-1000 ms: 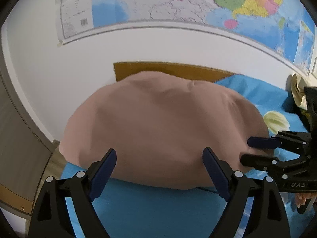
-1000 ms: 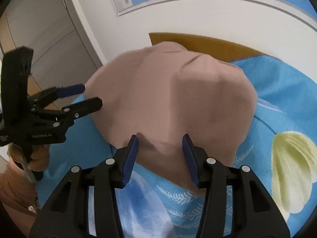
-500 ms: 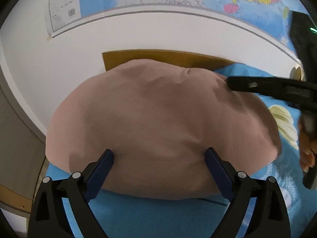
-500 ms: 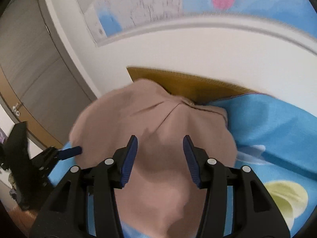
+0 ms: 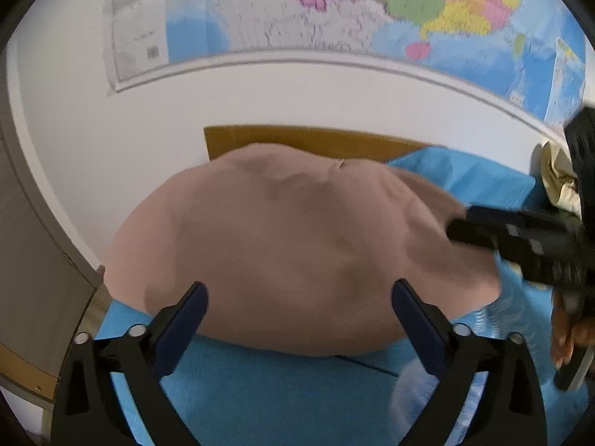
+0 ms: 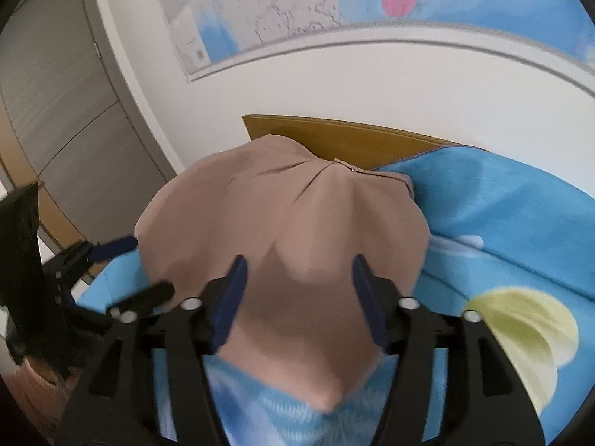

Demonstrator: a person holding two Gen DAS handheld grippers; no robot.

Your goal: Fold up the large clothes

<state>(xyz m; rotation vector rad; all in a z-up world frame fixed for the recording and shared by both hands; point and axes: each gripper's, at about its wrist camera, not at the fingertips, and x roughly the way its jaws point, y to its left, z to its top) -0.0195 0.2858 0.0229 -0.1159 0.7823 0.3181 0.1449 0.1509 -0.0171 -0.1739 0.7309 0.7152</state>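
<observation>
1. Left gripper (image 5: 297, 316): jaws spread wide, nothing between the pads. Hovers over the near hem of the tan garment (image 5: 297, 245), probably lined up to pinch that edge for the next fold.
2. Right gripper (image 6: 299, 297): jaws apart too, no cloth caught. Sits low over the garment's near corner, which points toward 6 o'clock in the right wrist view. Contact with the fabric: cannot tell.
3. In the left wrist view, right gripper enters from 3 o'clock, blurred, tips over the garment's right edge. Likely reaching for, or pressing, that side.
4. In the right wrist view, left gripper seen at 9 o'clock, blue pads near the garment's left edge. One tool per side looks like a symmetric grab setup.
5. Garment: spread mostly flat on the blue bedsheet (image 5: 260, 390), a few creases running to a bunched point at 12 o'clock. Appears already folded at least once, judging by the compact outline; more folds presumably left.
6. Yellow flower print (image 6: 520, 334) on the sheet at 4 o'clock in the right wrist view, clear of the cloth.
7. Beyond the garment at 12 o'clock: brown board (image 6: 353, 141), far edge of the cloth overlapping it.
8. Furthest: wall map (image 5: 334, 18) on the white wall.
9. Risk, as a guess: thin fabric could slide on the sheet if pinched at one side only.
</observation>
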